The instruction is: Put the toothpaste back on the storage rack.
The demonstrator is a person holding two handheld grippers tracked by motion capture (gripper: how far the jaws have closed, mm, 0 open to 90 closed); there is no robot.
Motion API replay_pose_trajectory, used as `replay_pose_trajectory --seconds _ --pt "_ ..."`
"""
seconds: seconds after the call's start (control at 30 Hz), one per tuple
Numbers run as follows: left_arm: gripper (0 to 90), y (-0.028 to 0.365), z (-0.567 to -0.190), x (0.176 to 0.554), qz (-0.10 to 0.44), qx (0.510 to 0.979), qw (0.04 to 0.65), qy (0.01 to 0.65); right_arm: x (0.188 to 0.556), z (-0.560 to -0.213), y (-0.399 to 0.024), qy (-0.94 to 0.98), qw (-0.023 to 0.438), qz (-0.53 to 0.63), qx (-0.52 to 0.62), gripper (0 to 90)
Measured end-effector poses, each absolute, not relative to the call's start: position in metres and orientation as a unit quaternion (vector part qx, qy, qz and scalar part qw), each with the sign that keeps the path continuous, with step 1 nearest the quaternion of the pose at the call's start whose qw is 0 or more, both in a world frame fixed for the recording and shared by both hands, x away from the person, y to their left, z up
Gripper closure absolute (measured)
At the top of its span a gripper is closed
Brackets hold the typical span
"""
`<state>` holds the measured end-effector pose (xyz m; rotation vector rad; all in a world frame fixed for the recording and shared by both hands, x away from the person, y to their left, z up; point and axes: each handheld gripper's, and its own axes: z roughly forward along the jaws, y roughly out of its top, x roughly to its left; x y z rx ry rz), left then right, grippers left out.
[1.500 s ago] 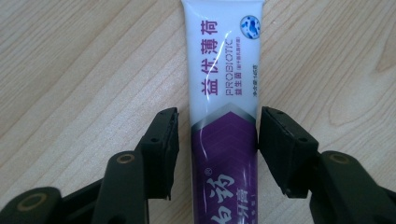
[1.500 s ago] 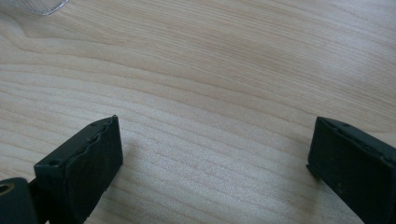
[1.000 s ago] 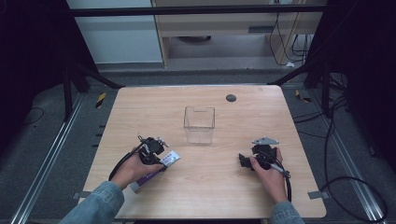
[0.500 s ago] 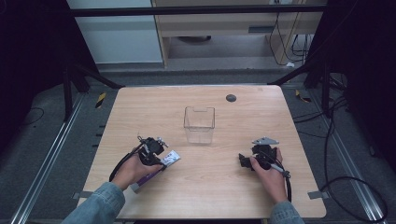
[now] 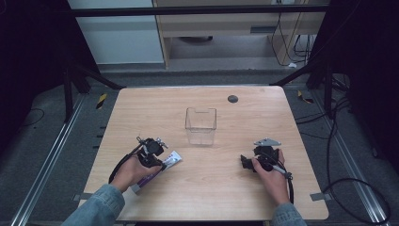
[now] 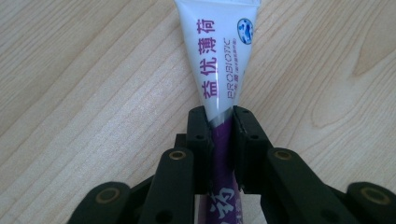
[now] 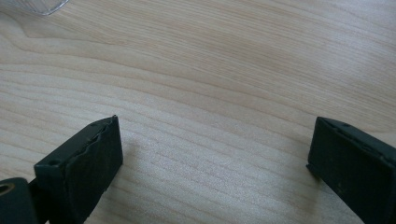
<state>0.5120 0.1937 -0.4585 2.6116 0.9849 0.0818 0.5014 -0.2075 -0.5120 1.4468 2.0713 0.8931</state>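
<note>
The left tool (image 6: 220, 122) has just been closing, and its jaws are now clamped on a white and purple tube (image 6: 218, 60), pressing the tube's body in from both sides where the white part turns purple. The tube lies flat on the wooden surface (image 6: 84, 84); its wide white crimped end, printed with purple characters and the word PROBIOTIC, points away from the tool, and its purple part runs back between the jaws.

In the high view, the left tool (image 5: 160, 162) sits near the front left corner of the surface (image 5: 141, 106), held in the person's left hand (image 5: 132, 170), and the tube (image 5: 170, 160) lies slantwise there, white end towards the middle of the surface.

The right tool (image 7: 212, 158) has its jaws wide apart over bare wood, with nothing between them. In the high view, it (image 5: 245, 163) sits near the front right corner in the person's right hand (image 5: 273, 178), well apart from the tube.

A clear plastic box (image 5: 201, 125) stands upright near the middle of the surface, between the two tools and farther back. A small dark round disc (image 5: 232, 99) lies near the far edge.
</note>
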Motion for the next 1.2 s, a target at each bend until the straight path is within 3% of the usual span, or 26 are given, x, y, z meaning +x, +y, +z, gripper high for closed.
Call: replay_pose_trajectory --seconds 0.3,0.83,1.2 --pt "79.0 0.207 -0.440 0.513 0.048 0.905 0.217 0.363 0.501 -0.512 -0.207 0.752 0.229 0.324 0.526 3.2" --pt "79.0 0.205 -0.410 0.521 0.095 0.892 0.254 0.362 0.501 -0.512 -0.207 0.752 0.229 0.325 0.526 3.1" --pt "79.0 0.199 -0.389 0.537 0.100 0.885 0.281 0.357 0.501 -0.512 -0.207 0.752 0.229 0.325 0.526 3.1"
